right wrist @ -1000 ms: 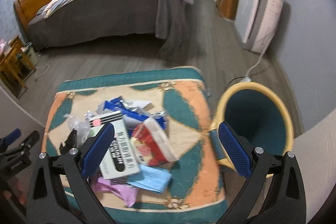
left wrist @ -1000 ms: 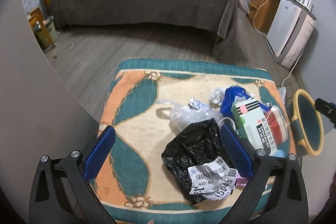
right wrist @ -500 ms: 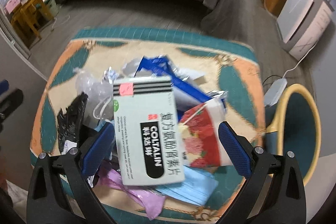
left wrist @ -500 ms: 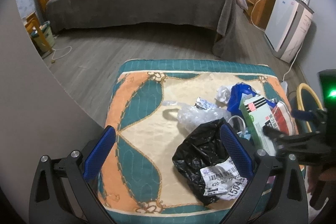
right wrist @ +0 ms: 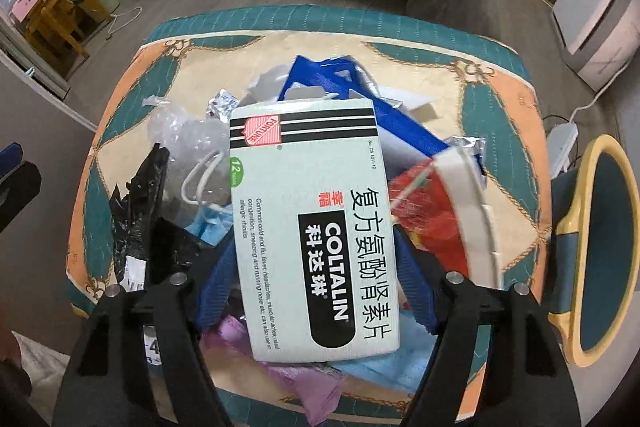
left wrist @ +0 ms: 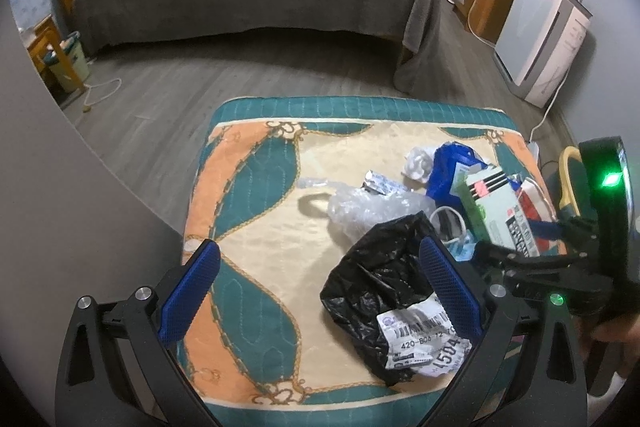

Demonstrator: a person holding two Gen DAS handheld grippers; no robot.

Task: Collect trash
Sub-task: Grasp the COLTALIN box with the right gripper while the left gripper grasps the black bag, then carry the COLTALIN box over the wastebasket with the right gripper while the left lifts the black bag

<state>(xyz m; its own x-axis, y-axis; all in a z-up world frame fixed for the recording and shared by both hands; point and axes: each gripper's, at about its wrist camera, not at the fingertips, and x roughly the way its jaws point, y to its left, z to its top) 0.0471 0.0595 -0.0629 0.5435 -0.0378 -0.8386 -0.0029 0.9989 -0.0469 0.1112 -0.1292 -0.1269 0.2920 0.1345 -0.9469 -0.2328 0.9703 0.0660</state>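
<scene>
Right tool [right wrist: 316, 279] sits low over the trash heap on the quilted bench [right wrist: 500, 99]. Its blue fingers [right wrist: 218, 277] bracket the near end of the medicine box [right wrist: 312, 223], one on each long edge; they look closed on it, though contact on the far side is hidden. The box's long axis runs straight away from the tool, lying on top of a red packet [right wrist: 430, 223], a blue face mask [right wrist: 384, 367] and a purple wrapper [right wrist: 288, 371].

The bin [right wrist: 600, 255] stands off the bench's right edge, on the right tool's own side. Judged next: lift and swing right.

Left tool [left wrist: 316, 291] hovers wide open, the black bag [left wrist: 380, 279] just inside its right finger, untouched.
</scene>
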